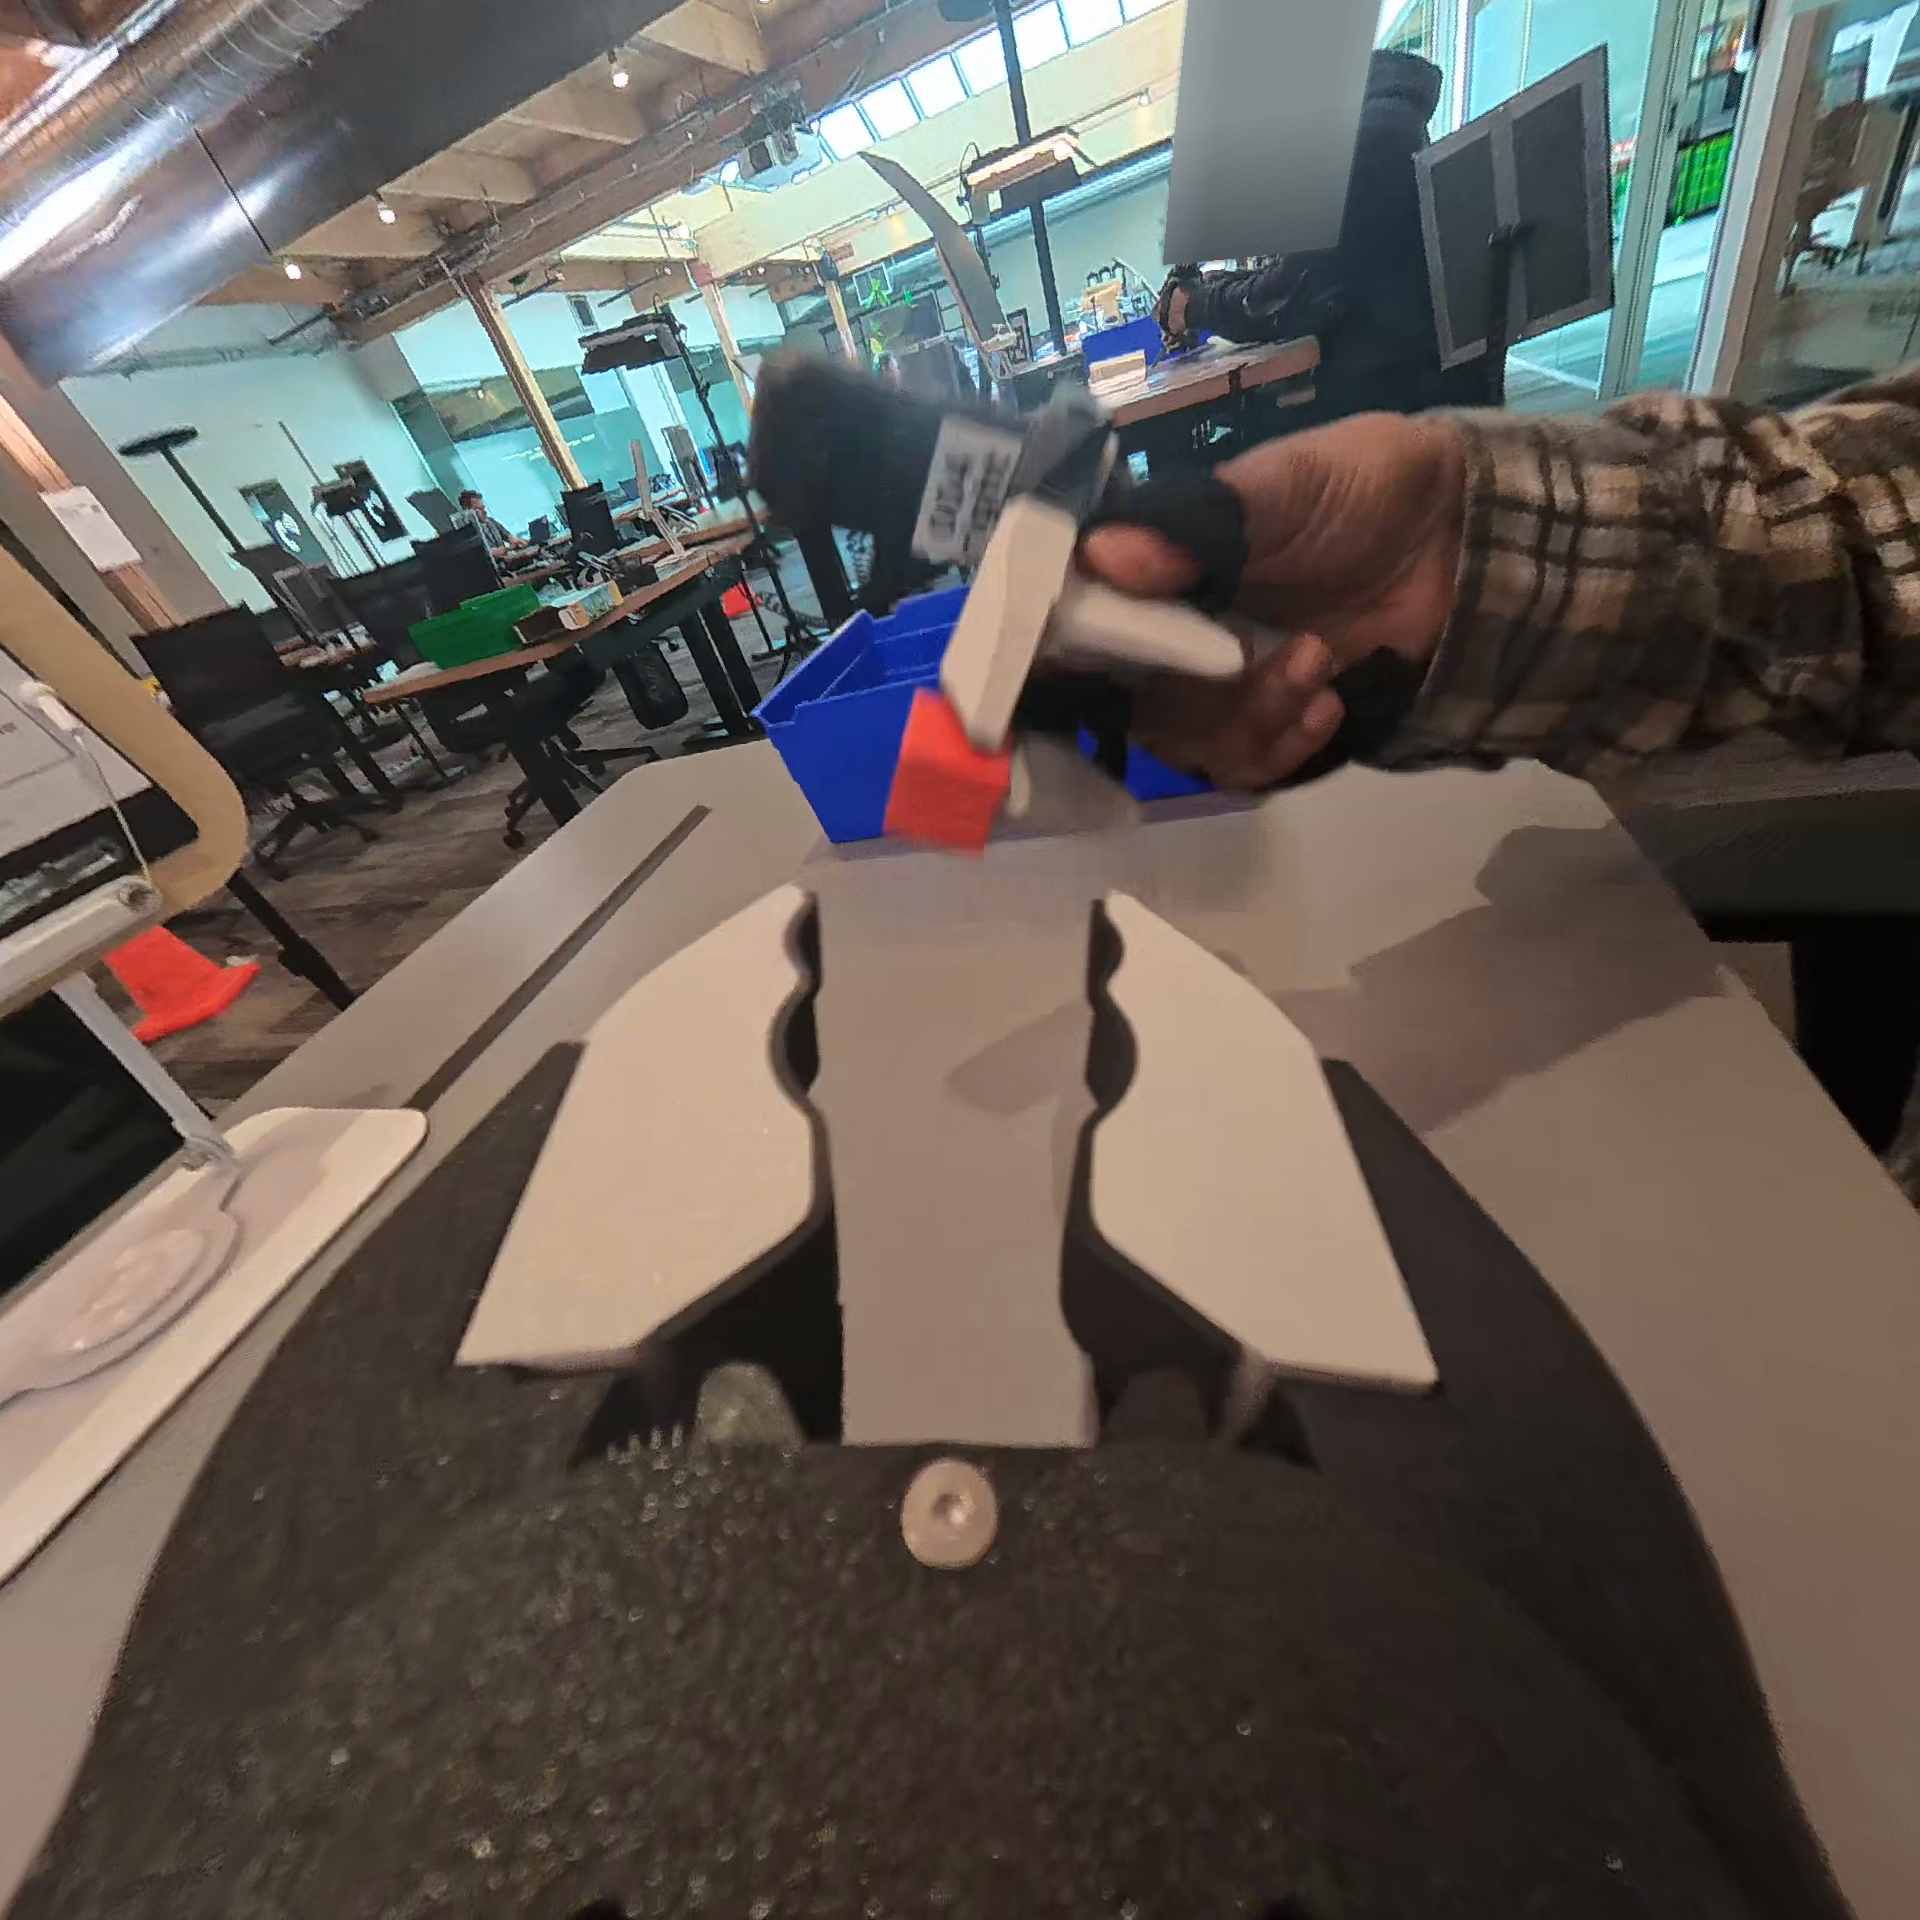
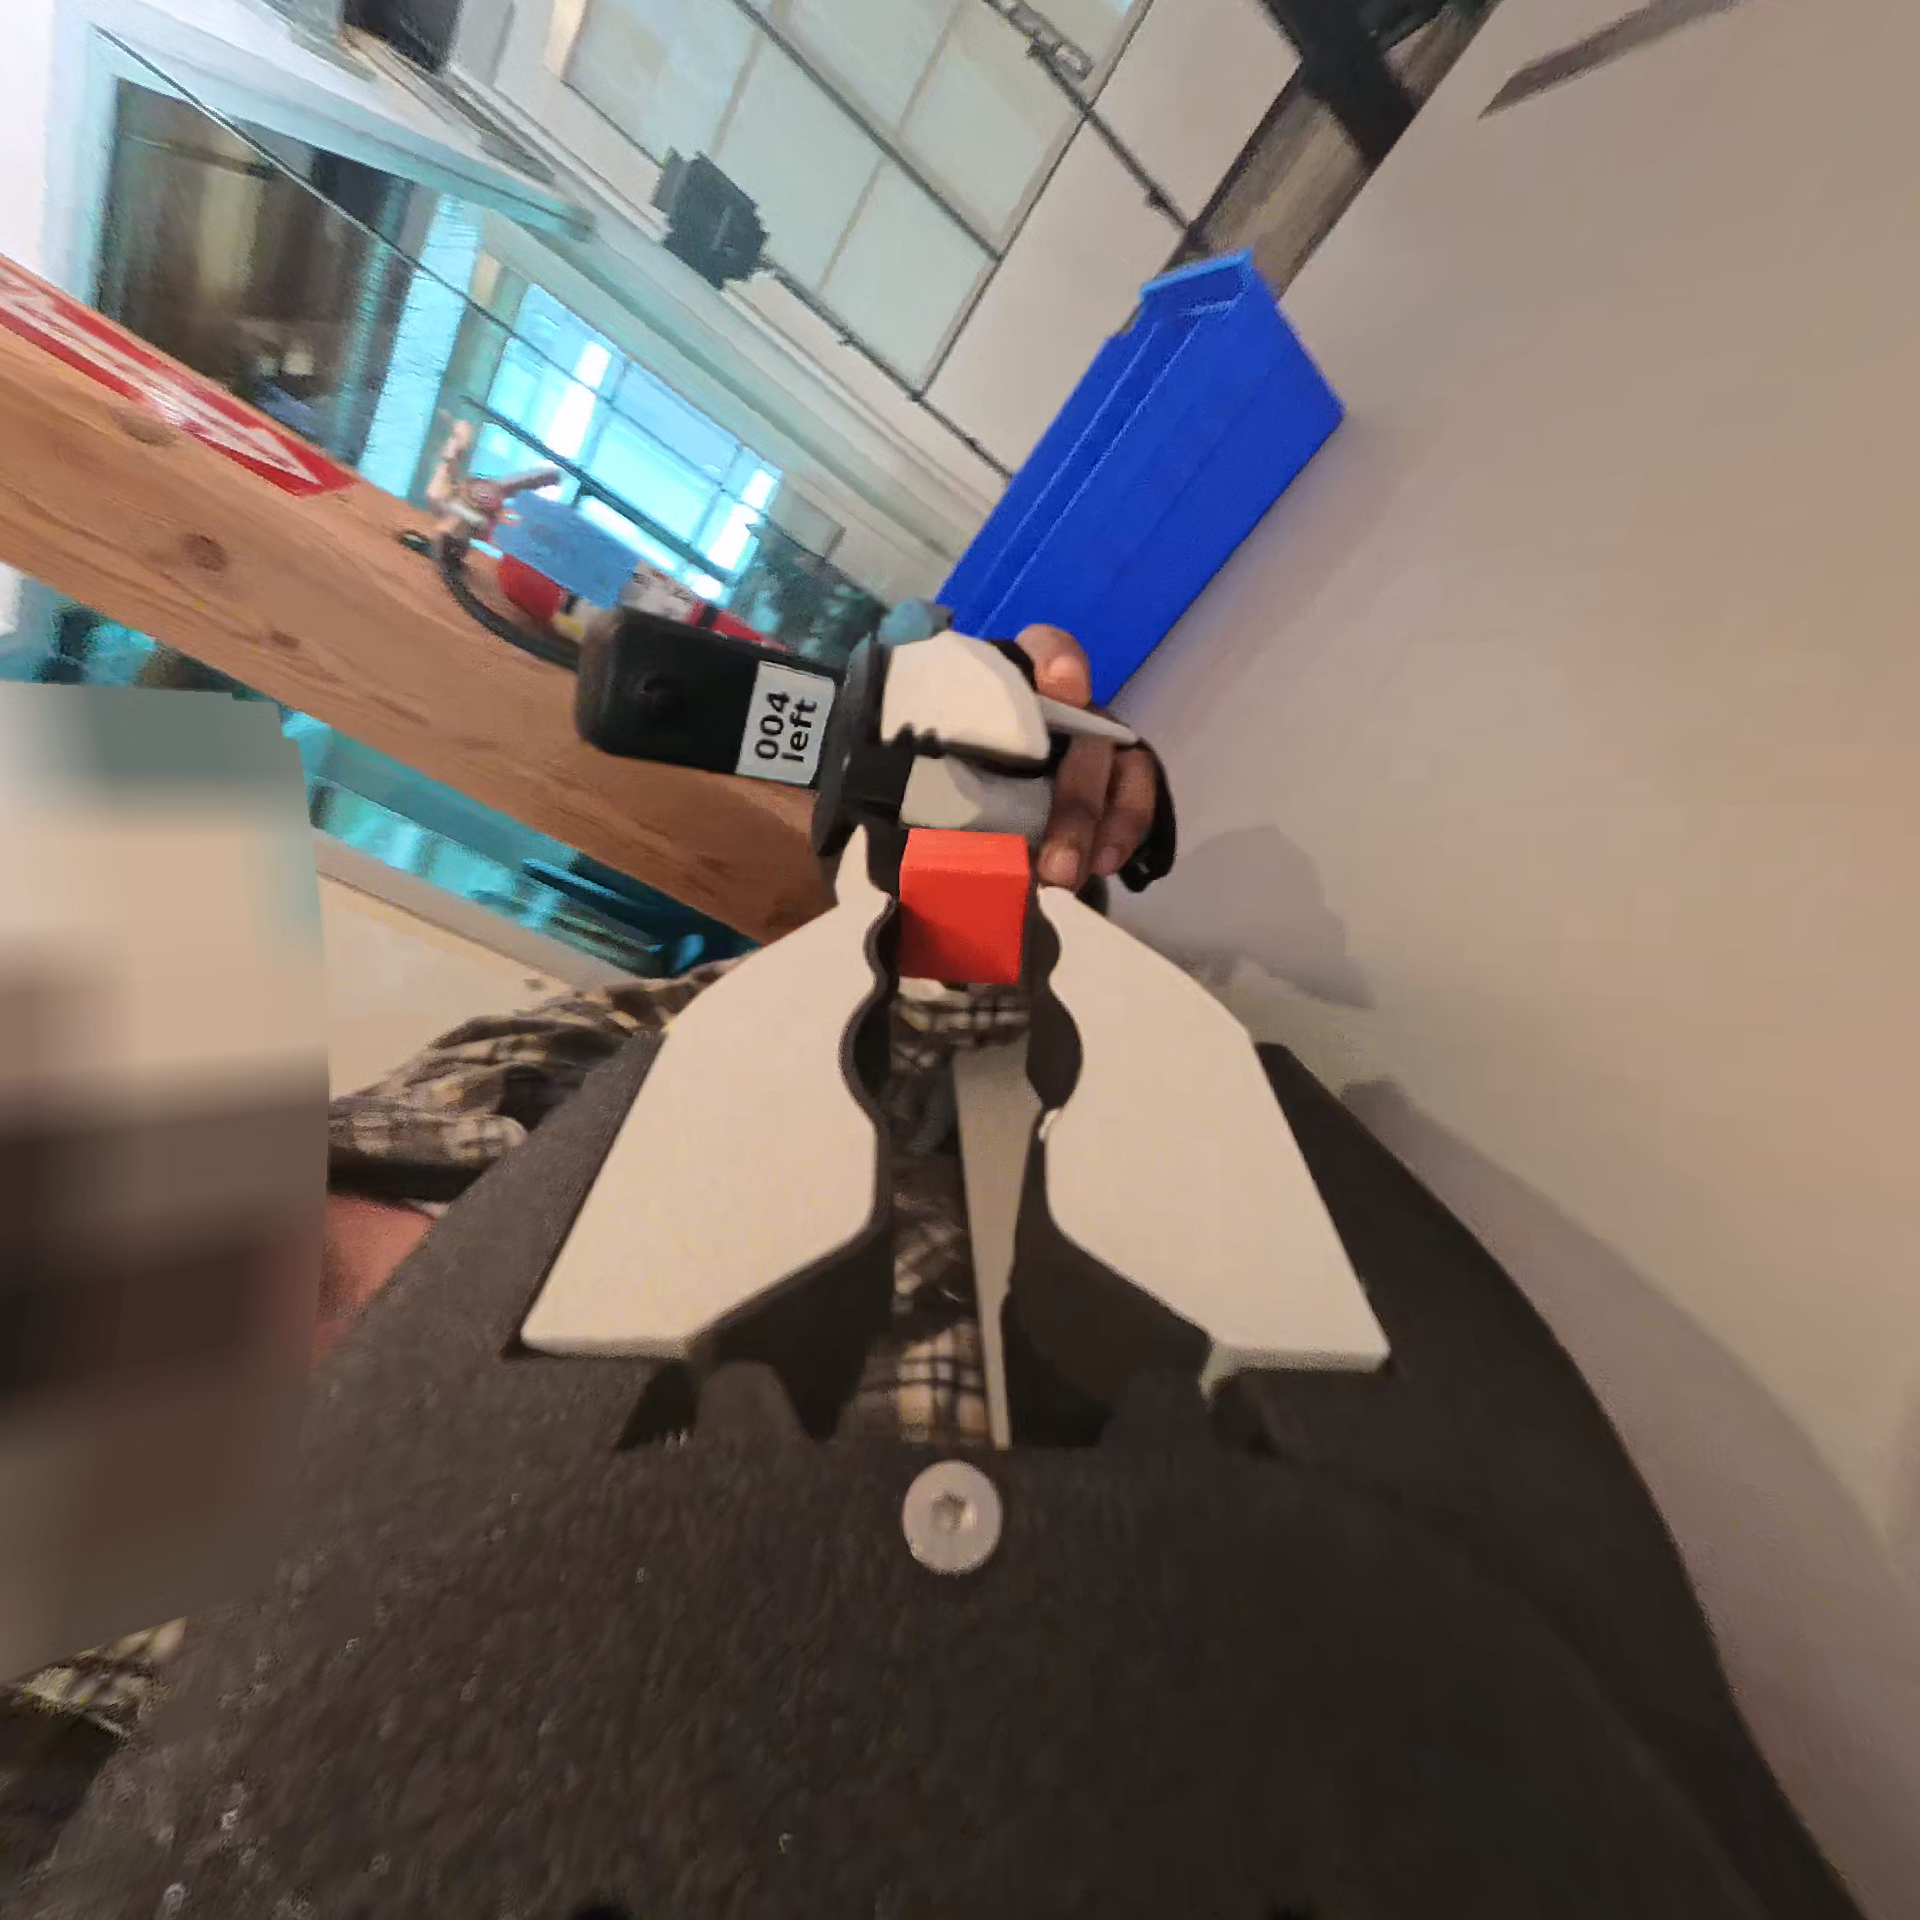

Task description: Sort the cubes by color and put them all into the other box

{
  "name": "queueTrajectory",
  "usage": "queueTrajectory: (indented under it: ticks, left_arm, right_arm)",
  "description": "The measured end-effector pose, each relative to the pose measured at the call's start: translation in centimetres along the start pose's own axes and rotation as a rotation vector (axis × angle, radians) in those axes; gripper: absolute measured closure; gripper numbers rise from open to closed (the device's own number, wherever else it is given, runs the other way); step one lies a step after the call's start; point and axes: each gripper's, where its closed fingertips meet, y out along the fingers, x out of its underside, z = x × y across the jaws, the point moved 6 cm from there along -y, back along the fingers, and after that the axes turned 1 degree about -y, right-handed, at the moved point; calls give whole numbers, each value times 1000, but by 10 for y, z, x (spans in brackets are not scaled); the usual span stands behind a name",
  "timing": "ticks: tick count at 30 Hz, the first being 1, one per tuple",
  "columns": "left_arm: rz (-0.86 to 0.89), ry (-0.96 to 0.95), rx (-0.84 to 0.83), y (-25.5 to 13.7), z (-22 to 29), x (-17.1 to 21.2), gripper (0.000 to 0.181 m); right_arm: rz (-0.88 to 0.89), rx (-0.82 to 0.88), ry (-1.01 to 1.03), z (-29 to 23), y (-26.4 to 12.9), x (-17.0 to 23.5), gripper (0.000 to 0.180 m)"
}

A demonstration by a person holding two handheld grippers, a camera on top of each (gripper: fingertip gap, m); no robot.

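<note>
1. Jaws of the left gripper (image 1: 956, 904) are standing well apart, holding nothing, with bare grey tabletop (image 1: 1351, 1039) showing between them
2. Jaws of the right gripper (image 2: 961, 920) are closing on a red cube (image 2: 961, 925), pinching it at the very tips, one flat side against each finger
3. In the left wrist view, the right gripper is tilting downward ahead of the left one, and the red cube is showing in front of the near wall of a blue box (image 1: 842, 748); whether the cube is hanging over the box or short of it cannot be told
4. A hand (image 1: 1340, 582) in a dark fingerless glove, coming out of a plaid sleeve (image 1: 1662, 551), is gripping the right gripper's handle
5. In the right wrist view, the left gripper is facing back just beyond the cube, with its black camera pointing this way, and another gloved hand (image 2: 1091, 821) is wrapping its handle
6. The blue box is sitting on the tabletop, apart from the cube in the right wrist view
7. An orange cone (image 1: 171, 977) is lying on the floor off to the left
</note>
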Motion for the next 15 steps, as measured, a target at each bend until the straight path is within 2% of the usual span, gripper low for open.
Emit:
queueTrajectory:
  ticks: [2, 4, 7, 10, 12, 15]
  left_arm:
    - [-4, -45, 3, 1, 1, 6, 119]
    - [-18, -78, 3, 3, 1, 14, 112]
    - [-50, -75, 2, 8, 3, 21, 110]
    - [-87, -52, 11, 12, 8, 26, 116]
    - [-107, -32, 18, 15, 11, 30, 119]
    - [-126, -20, 26, 18, 14, 33, 120]
  right_arm:
    - [9, 146, -74, -5, -39, -8, 158]
    - [12, 367, -147, -6, -91, -17, 158]
    - [-31, 810, -218, 1, -187, -25, 158]
    - [-155, 1185, -134, 18, -277, -13, 158]
    - [-220, 1278, -13, 31, -316, 4, 158]
    - [-286, 1339, 110, 54, -346, 27, 158]
